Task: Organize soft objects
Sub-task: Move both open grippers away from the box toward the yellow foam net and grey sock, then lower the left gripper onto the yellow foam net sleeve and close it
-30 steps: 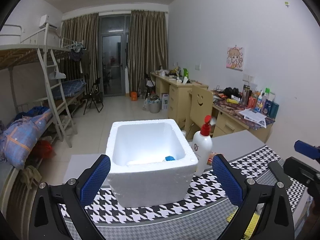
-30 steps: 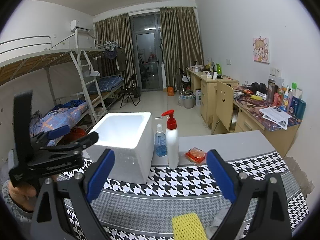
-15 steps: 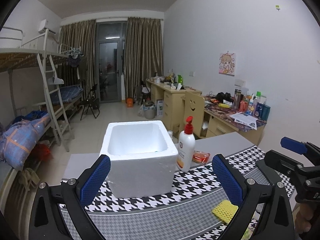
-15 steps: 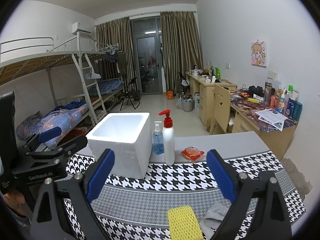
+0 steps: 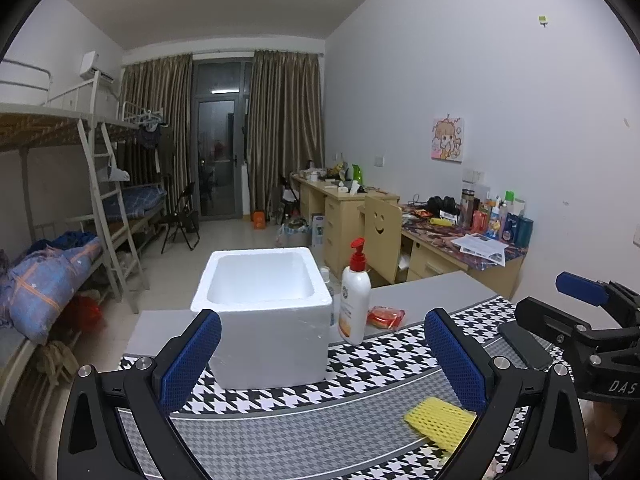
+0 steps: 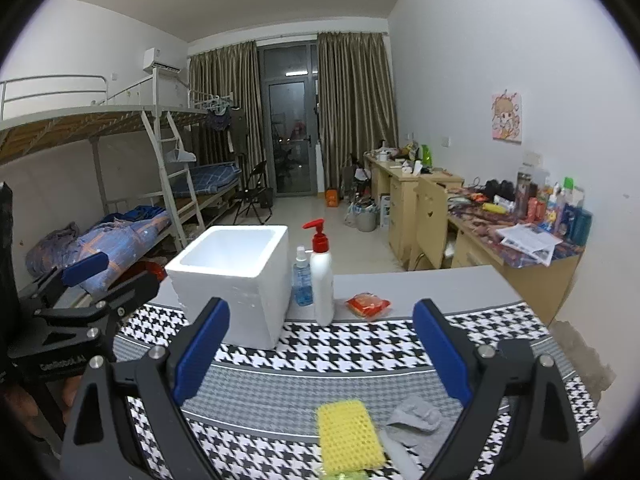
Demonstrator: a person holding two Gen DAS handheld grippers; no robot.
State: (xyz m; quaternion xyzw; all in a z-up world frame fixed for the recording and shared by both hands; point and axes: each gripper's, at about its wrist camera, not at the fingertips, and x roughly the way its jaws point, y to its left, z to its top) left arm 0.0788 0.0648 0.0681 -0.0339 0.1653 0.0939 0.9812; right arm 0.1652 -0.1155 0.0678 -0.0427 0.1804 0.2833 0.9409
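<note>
A white foam box (image 5: 264,312) (image 6: 236,276) stands open on the houndstooth table cloth (image 5: 360,364) (image 6: 360,344). A yellow mesh sponge (image 6: 347,440) (image 5: 438,420) and a grey cloth (image 6: 416,424) lie at the near edge. My left gripper (image 5: 320,360) is open and empty, in front of the box; it also shows at the left of the right wrist view (image 6: 104,280). My right gripper (image 6: 320,352) is open and empty, above the sponge and cloth; it also shows in the left wrist view (image 5: 560,312).
A white pump bottle (image 5: 355,300) (image 6: 322,276) and a small blue spray bottle (image 6: 302,280) stand right of the box. A red packet (image 5: 385,316) (image 6: 368,304) lies beside them. Bunk beds (image 6: 120,184) stand left, desks (image 6: 520,248) right.
Both grippers have pulled back and up from the box. The sponge and grey cloth have come into view near the table's front edge. Both stay open.
</note>
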